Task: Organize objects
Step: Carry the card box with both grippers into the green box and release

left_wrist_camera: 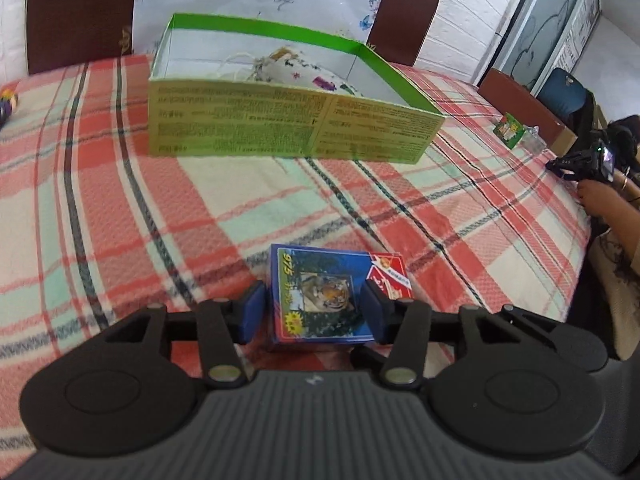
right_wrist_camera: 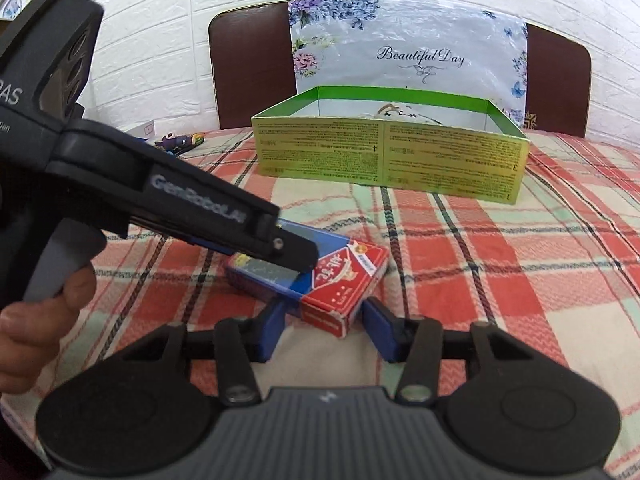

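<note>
With both hand-held grippers straddling their decks, the left hand-held gripper (left_wrist_camera: 314, 312) around the blue card box (left_wrist_camera: 316, 300) and the right hand-held gripper (right_wrist_camera: 324, 330) around the red card box (right_wrist_camera: 344, 292), neither visibly clamped, squeeze squarely before lifting toward the green box (left_wrist_camera: 296, 126) at twelve o'clock.

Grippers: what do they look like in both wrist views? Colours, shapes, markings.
Both alike: the left gripper and right gripper have a ribbed dark grey body, two round black discs, black linkage arms with silver pins, and blue padded fingers. Seen side-on from the right wrist view, the left one has pale "GenRobot.AI" lettering and a grey handle. No cables or sleeves visible.
</note>
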A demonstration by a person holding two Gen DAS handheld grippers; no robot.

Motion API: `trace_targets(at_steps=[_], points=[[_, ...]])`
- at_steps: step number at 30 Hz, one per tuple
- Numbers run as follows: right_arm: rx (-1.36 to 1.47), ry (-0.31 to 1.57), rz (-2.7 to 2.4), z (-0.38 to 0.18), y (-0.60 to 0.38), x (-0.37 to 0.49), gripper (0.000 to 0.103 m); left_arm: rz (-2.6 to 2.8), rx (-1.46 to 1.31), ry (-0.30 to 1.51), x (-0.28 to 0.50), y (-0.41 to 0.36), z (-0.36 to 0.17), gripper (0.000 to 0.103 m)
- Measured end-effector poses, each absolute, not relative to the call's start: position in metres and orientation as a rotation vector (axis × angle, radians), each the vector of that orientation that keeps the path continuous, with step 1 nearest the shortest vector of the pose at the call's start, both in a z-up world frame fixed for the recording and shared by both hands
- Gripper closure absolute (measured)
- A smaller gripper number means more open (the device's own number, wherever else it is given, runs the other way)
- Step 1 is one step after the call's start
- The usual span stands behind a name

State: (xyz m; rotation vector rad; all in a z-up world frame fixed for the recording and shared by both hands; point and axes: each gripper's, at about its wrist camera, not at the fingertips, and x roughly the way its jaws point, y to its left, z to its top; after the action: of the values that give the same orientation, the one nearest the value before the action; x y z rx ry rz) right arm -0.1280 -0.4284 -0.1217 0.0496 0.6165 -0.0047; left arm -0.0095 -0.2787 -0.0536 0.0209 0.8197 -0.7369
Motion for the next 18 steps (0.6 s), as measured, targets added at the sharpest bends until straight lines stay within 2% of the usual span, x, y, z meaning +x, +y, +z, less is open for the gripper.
trace_targets(at_steps=[4, 11, 18], points=[[0.025, 0.565, 0.005, -0.117, -0.428, -0.111, 0.062, -0.697, -0.011, 0.794, 0.011, -0.273, -0.036, 0.051], [-0.044, 0.369, -0.024, -0.067, -0.437, -0.049, 0.062, -0.667, -0.003, 0.569, 0.061, -0.288, 0.036, 0.051], [-0.01, 0.403, -0.06, -0.063, -0.465, 0.046, 0.062, -0.634, -0.011, 0.555, 0.135, -0.32, 0.043, 0.051]])
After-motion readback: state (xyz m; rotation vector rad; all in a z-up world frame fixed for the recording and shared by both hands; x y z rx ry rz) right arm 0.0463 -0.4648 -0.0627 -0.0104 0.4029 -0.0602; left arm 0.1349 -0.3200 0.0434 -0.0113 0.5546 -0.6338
